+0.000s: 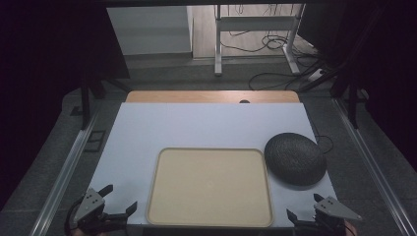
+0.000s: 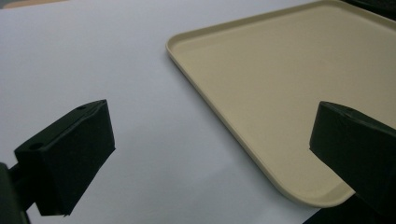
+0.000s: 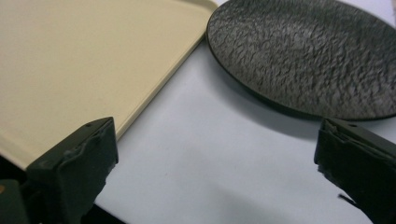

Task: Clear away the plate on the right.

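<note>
The dark textured plate (image 1: 295, 158) lay on the white sheet (image 1: 206, 125) at the right, just beside the beige tray's (image 1: 210, 223) far right corner, nearest my right gripper (image 1: 308, 211). I judged it stiff, fairly heavy and breakable, its rough glaze giving some grip; the near rim (image 3: 261, 95), raised slightly off the sheet, looked the best place to pinch. The tray sat bare in the middle near the front edge, a light, rigid thing with a low lip. My right gripper stood wide apart and held nothing, short of the plate. My left gripper (image 1: 119, 202) was likewise spread wide and unladen, at the tray's near left corner (image 2: 322, 198). The sheet covered most of the desk (image 1: 211, 96), whose wooden strip showed at the back. Beyond it the room was dim, with grey floor, a metal frame (image 1: 255, 22) and loose cables (image 1: 275, 76).
</note>
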The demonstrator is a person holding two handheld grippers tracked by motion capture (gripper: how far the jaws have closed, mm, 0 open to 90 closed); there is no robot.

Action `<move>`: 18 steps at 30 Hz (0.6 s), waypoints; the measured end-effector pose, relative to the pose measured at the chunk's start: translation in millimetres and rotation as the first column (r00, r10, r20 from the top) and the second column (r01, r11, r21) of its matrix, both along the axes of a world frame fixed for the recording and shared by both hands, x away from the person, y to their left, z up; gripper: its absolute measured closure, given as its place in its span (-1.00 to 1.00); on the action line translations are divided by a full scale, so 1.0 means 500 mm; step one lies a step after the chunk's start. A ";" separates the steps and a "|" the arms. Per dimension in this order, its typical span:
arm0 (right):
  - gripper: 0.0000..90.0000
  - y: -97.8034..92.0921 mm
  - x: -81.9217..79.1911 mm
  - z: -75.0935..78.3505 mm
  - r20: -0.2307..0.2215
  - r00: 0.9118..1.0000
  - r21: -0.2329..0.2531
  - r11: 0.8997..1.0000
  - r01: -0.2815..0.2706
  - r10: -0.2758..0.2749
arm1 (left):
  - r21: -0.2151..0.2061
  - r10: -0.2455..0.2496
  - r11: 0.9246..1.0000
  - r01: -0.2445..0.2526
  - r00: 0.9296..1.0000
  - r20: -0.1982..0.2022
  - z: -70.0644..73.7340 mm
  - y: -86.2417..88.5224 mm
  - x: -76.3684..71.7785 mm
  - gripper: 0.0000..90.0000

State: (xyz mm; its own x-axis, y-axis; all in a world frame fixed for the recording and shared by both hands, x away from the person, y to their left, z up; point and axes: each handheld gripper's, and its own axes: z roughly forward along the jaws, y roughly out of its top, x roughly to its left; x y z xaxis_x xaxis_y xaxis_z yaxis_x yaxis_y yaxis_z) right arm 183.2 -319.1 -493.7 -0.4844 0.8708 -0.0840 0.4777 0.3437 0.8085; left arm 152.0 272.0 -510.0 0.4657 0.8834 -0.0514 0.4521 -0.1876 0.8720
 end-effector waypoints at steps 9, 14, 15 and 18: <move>-1.00 0.007 0.005 -0.009 0.006 0.999 -0.025 0.999 -0.036 0.036 | 0.007 -0.014 1.000 0.014 1.000 0.004 0.000 -0.003 0.000 -1.00; -1.00 0.005 0.004 -0.007 0.019 0.999 -0.015 0.999 -0.035 0.035 | 0.015 -0.017 1.000 0.017 1.000 0.001 -0.001 -0.005 0.001 -1.00; -1.00 0.005 0.004 -0.007 0.019 0.999 -0.014 0.999 -0.036 0.036 | 0.016 -0.017 1.000 0.017 1.000 0.001 -0.001 -0.005 0.001 -1.00; -1.00 0.006 0.004 -0.006 0.021 0.999 -0.015 0.999 -0.038 0.038 | 0.017 -0.017 1.000 0.017 1.000 0.001 -0.001 -0.005 0.001 -1.00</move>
